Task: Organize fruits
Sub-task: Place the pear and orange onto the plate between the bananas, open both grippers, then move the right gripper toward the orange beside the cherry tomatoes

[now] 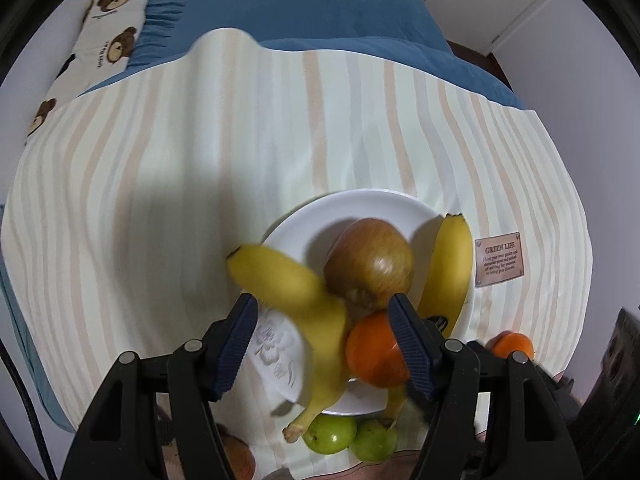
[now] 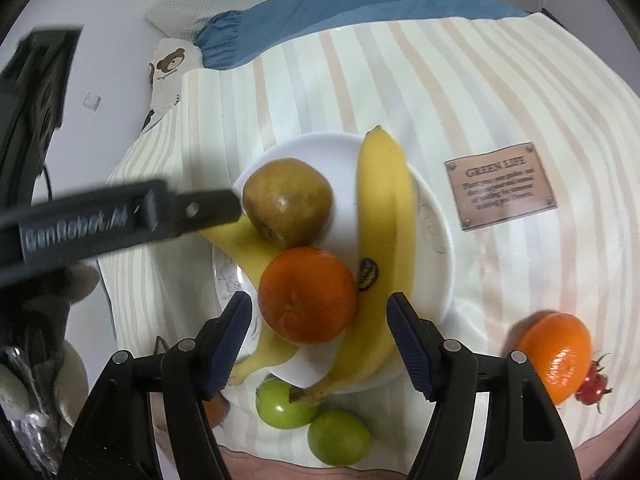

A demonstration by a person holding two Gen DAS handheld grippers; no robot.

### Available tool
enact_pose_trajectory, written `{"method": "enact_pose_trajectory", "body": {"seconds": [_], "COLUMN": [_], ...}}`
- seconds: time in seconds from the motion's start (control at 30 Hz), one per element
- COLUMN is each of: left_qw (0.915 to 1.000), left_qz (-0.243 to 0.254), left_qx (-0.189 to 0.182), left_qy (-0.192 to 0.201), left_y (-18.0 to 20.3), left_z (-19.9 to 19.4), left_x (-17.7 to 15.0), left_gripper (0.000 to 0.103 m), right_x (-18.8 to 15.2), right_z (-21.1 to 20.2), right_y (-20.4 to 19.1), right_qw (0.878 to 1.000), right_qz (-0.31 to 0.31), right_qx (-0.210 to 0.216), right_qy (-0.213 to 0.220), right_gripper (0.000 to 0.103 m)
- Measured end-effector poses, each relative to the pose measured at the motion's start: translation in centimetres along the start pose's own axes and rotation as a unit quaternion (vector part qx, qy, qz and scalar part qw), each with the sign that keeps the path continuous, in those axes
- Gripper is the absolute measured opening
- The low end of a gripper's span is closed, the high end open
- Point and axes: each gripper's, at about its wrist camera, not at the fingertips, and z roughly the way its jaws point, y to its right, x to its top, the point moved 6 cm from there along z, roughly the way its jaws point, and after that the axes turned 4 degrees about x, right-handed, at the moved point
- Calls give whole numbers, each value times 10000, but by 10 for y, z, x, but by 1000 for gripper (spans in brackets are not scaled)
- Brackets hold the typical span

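**Fruit piled on the white plate, both sets of jaws released above it**

Your left gripper hangs over the near edge of a glossy white plate, jaws apart with nothing pressed between the ribbed dark-blue pads; a blurred banana and an orange lie below the gap, and I cannot say for sure whether that banana touches a pad. Your right gripper is likewise released, its jaws standing wide either side of the same orange without touching it.

On the plate you have a round, russet-brown, matt-skinned fruit, probably a pear, a smooth curved banana with a dark sticker, and a second banana partly hidden under the orange and the other gripper's black arm. Two smooth green round fruits sit off the plate, just beside its near rim, touching each other. Another orange lies well apart to the right, next to a small red spiky fruit, half hidden behind it.

Everything rests on a softly striped cloth bearing a brown stitched label, its small print unreadable. A blue blanket lies beyond.
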Motion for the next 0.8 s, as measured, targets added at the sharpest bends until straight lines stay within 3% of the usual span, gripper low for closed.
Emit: {"method": "enact_pose_trajectory", "body": {"seconds": [0.53, 0.57, 0.67, 0.8], "left_qw": [9939, 9927, 9898, 9880], "left_qz": [-61, -57, -34, -67], "left_qx": [591, 622, 702, 677], "left_qy": [928, 1029, 1236, 1387], "left_y": [-16, -15, -11, -6], "left_z": [-48, -55, -69, -86], "left_x": [-59, -63, -73, -87], "left_gripper": [66, 66, 66, 66], "right_x": [-10, -12, -17, -25], "right_z": [-55, -57, -72, -98], "right_y": [22, 21, 12, 2], "right_qw": [9971, 9967, 9940, 9885], "right_qz": [-497, -540, -717, -1020], "right_qx": [-528, -559, -703, -882], "right_qy": [208, 252, 433, 682], "right_gripper": [74, 76, 94, 95]}}
